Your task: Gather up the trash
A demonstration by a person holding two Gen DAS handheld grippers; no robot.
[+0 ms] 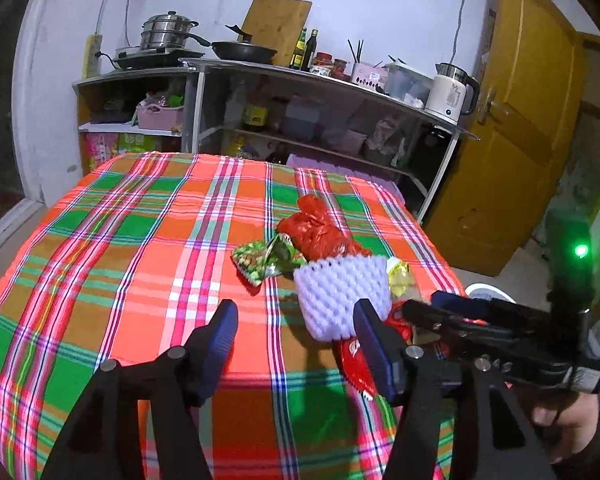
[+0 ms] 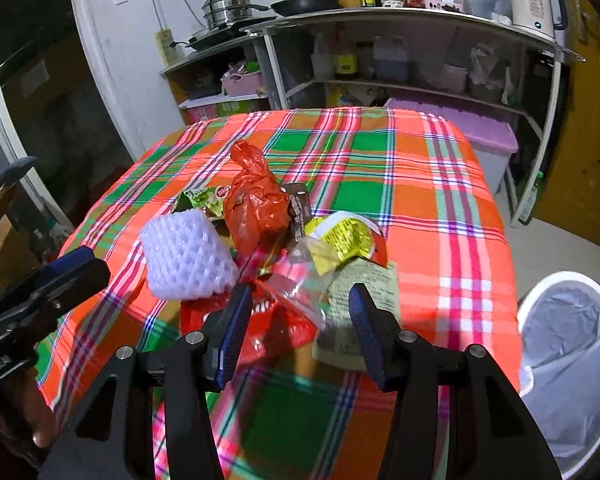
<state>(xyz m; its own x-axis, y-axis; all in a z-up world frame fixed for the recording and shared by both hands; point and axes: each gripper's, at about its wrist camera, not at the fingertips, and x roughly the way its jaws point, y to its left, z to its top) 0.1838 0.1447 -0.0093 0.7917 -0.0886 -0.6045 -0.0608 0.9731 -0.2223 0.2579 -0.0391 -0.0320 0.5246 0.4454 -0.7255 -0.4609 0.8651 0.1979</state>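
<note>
From the left wrist, the left gripper (image 1: 296,328) hangs with fingers apart over the counter (image 1: 140,240), near its front edge. The trash lies toward the right edge: foam net (image 1: 340,296), red bag (image 1: 320,232), green packet (image 1: 256,260). The right gripper (image 1: 452,308) sits beside the net.

From the right wrist, the right gripper (image 2: 296,312) is spread wide above a red wrapper (image 2: 276,320) and yellow packet (image 2: 344,240). A lined bin (image 2: 572,360) stands on the floor off the right edge; whether anything is inside I cannot tell.

Crumpled red bag (image 2: 256,204), white foam net (image 2: 188,258), wrappers (image 2: 342,240), heaped together on tablecloth
</note>
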